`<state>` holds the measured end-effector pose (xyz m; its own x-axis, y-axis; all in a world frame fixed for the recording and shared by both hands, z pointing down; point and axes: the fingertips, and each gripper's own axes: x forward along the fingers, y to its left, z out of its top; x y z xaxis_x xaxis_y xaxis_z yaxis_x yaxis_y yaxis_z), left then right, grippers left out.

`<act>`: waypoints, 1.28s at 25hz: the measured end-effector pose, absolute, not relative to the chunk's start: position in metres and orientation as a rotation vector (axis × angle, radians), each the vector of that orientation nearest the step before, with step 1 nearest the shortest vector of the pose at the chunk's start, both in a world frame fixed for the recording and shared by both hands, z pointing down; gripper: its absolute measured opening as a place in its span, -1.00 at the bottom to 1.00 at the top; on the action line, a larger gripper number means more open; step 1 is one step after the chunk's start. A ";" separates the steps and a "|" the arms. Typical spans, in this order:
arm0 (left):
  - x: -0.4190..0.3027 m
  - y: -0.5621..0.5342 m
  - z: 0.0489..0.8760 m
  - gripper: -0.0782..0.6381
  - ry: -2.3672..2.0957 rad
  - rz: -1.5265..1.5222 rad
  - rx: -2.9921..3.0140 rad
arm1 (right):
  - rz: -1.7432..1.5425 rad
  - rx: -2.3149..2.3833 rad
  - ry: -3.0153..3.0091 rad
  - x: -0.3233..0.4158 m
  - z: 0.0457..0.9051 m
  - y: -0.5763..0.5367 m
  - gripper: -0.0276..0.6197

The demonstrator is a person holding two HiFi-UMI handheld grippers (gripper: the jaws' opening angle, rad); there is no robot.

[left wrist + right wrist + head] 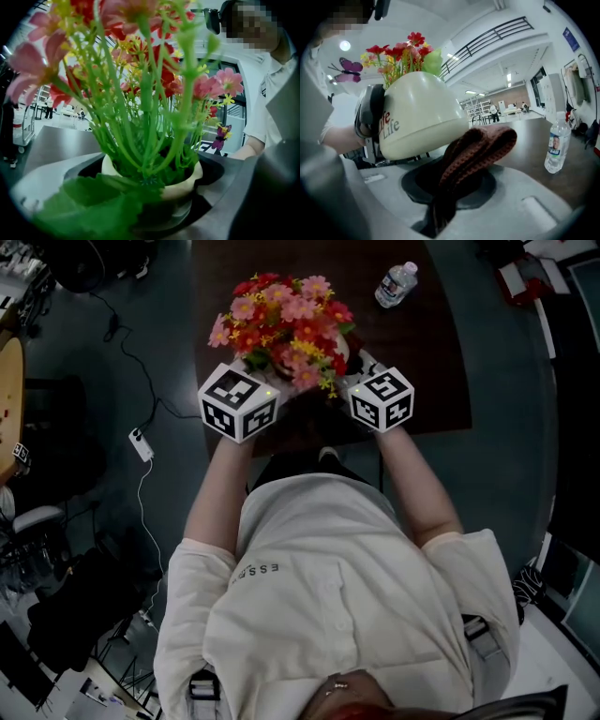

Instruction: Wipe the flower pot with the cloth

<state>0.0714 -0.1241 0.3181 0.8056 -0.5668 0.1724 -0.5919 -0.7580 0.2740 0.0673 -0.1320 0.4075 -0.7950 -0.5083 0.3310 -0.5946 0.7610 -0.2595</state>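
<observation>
A cream flower pot (419, 117) with "Life" lettering holds red, pink and yellow artificial flowers (286, 320). My left gripper (152, 201) is shut on the pot, its grey jaws on either side of the rim (190, 183); one black pad (370, 117) presses the pot's left side. The pot is off the table and tilted. My right gripper (440, 206) is shut on a brown knitted cloth (476, 147), whose folded end touches the pot's lower right side. In the head view the marker cubes of the left gripper (239, 401) and right gripper (382, 397) flank the flowers.
A dark brown table (422, 362) lies under the grippers. A clear water bottle (396, 284) stands at its far right, also the bottle (557, 145) in the right gripper view. Cables and a white power strip (141, 443) lie on the floor to the left.
</observation>
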 end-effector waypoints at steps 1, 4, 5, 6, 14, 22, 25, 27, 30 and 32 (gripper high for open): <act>0.073 -0.123 0.316 0.81 -0.875 0.111 2.685 | 0.505 0.856 -2.736 0.064 0.404 -0.131 -0.77; 0.075 -0.120 0.311 0.81 -0.854 0.087 2.684 | 0.468 0.825 -2.785 0.053 0.394 -0.125 -0.77; 0.076 -0.120 0.309 0.81 -0.848 0.076 2.679 | 0.459 0.802 -2.802 0.051 0.392 -0.123 -0.77; 0.076 -0.121 0.308 0.81 -0.843 0.066 2.676 | 0.449 0.769 -2.824 0.049 0.390 -0.121 -0.77; 0.078 -0.130 0.299 0.81 -0.825 0.029 2.680 | 0.364 0.498 -2.943 0.029 0.381 -0.099 -0.77; 0.071 -0.136 0.309 0.81 -0.816 0.051 2.677 | 0.393 0.423 -2.921 0.015 0.396 -0.087 -0.77; 0.062 -0.138 0.319 0.81 -0.819 0.066 2.680 | 0.415 0.456 -2.868 0.018 0.410 -0.089 -0.77; 0.055 -0.139 0.331 0.81 -0.812 0.104 2.687 | 0.434 0.554 -2.797 0.030 0.426 -0.100 -0.77; 0.049 -0.138 0.357 0.81 -0.770 0.164 2.713 | 0.466 0.790 -2.628 0.064 0.454 -0.126 -0.77; 0.046 -0.135 0.377 0.81 -0.739 0.198 2.737 | 0.473 0.936 -2.530 0.088 0.468 -0.139 -0.77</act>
<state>0.0464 -0.1347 0.3770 0.8582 -0.4694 0.2078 -0.5104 -0.8233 0.2484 0.0882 -0.1392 0.4680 -0.6955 -0.5384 0.4758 -0.6739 0.7185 -0.1721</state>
